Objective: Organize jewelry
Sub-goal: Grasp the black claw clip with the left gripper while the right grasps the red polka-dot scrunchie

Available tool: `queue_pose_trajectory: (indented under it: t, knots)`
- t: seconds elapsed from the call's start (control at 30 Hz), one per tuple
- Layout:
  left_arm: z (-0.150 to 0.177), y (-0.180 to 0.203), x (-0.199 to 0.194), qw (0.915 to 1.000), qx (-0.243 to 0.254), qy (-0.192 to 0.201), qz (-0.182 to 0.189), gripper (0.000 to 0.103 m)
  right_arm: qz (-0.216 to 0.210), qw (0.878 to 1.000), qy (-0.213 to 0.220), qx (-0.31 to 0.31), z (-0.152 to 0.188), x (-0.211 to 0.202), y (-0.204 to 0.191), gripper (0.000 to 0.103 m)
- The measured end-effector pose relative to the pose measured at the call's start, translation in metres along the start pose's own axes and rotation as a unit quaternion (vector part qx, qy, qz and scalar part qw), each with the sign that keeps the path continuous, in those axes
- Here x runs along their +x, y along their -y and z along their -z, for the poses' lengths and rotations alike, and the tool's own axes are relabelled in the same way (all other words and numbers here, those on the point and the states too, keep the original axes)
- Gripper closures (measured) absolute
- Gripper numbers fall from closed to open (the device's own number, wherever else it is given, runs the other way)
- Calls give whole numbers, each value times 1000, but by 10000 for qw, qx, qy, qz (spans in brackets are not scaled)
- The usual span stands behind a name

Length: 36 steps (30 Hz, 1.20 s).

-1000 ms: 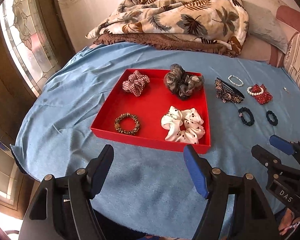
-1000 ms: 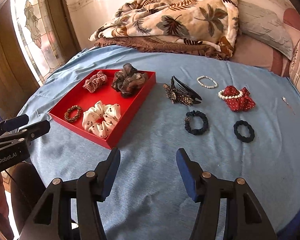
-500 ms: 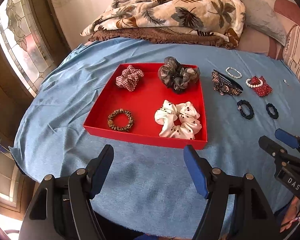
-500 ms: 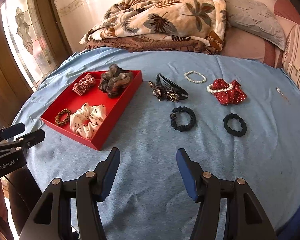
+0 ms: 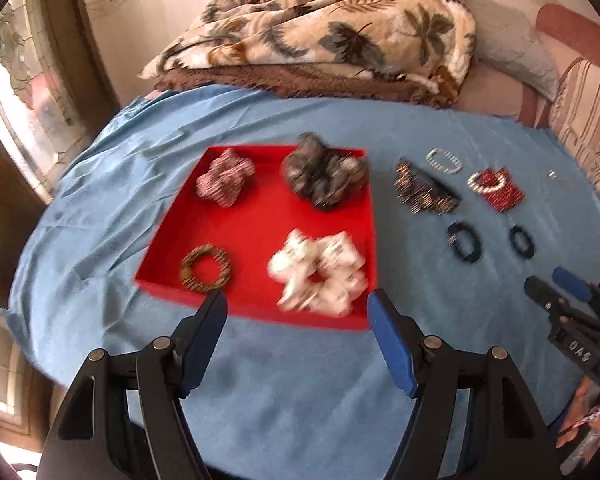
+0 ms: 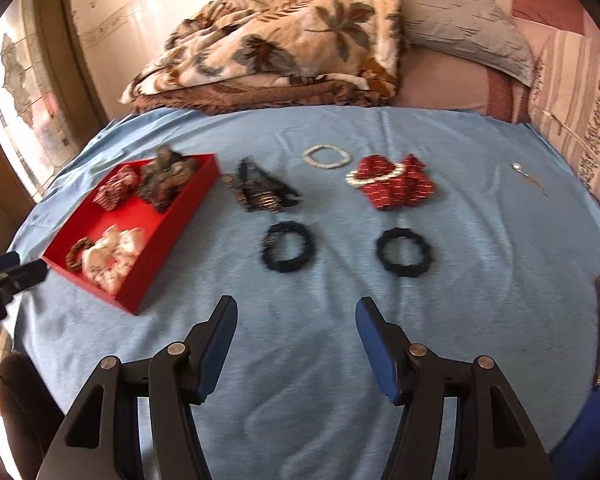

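Lettering first: "DAS" reads in white on the body of the right gripper (image 5: 568,292), seen at the edge of the left wrist view. No other writing can be made out; both views are blurred.

The red tray (image 5: 260,216) sits on the blue cloth (image 6: 340,340) and is the landmark. Inside it lie four pieces: a red-checked scrunchie (image 5: 225,178) in the far left corner, a grey-brown scrunchie (image 5: 324,174) in the far right corner, a beaded brown ring (image 5: 206,268) at the near left, and a white spotted scrunchie (image 5: 320,272) at the near right.

Right of the tray, out on the cloth: a dark hair claw (image 6: 260,188) just beside the tray wall, a pearl bracelet (image 6: 326,156) beyond it, a red spotted scrunchie (image 6: 396,184) with a second pearl bracelet (image 6: 374,176) lying on it, and two black hair ties (image 6: 287,248) (image 6: 404,252) side by side nearer the camera.

The left gripper (image 5: 296,308) hangs over the tray's near edge, jaws spread wide, holding nothing. The right gripper is over bare cloth right of the tray, jaws equally wide and empty.
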<state>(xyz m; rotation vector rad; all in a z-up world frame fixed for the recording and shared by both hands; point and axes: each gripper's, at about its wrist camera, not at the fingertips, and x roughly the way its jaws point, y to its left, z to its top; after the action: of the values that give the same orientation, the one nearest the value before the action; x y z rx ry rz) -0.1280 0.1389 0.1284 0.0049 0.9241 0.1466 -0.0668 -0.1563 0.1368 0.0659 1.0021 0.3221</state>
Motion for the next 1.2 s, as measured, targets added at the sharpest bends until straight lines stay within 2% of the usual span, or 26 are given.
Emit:
queue_pose_trajectory:
  t: [0.07, 0.17, 0.4, 0.6, 0.8, 0.9, 0.93, 1.03, 1.13, 1.17, 1.2]
  knots:
    - [-10, 8, 4, 9998, 7, -22, 175, 31, 77, 9999, 18, 89, -4, 2, 13, 37]
    - [-28, 26, 13, 9978, 63, 43, 660, 31, 183, 9996, 36, 230, -13, 6, 32, 37]
    - [-66, 69, 56, 9928, 176, 35, 1184, 34, 219, 9975, -8, 669, -38, 28, 78, 37]
    - [-96, 93, 114, 9911, 67, -317, 1289, 36, 101, 9949, -71, 1003, -69, 63, 110, 37]
    - [-103, 99, 162, 9893, -31, -687, 1285, 36, 101, 9941, -309, 1033, -86, 103, 124, 37]
    - [-104, 101, 175, 9890, -21, -773, 1265, 45, 165, 9950, -394, 900, -90, 120, 124, 37]
    - [-104, 101, 181, 9878, -27, -834, 1312, 50, 226, 9952, -431, 848, -91, 126, 124, 37]
    - [-105, 103, 191, 9846, -132, -926, 1475, 60, 261, 9954, -517, 769, -92, 141, 121, 44]
    - [-106, 104, 194, 9844, -185, -907, 1494, 60, 274, 9965, -438, 663, -94, 145, 117, 47]
    - [-106, 104, 196, 9840, -217, -925, 1505, 60, 217, 9967, -430, 650, -96, 147, 115, 50]
    - [-106, 105, 197, 9845, -227, -920, 1476, 61, 155, 9968, -430, 648, -97, 148, 114, 63]
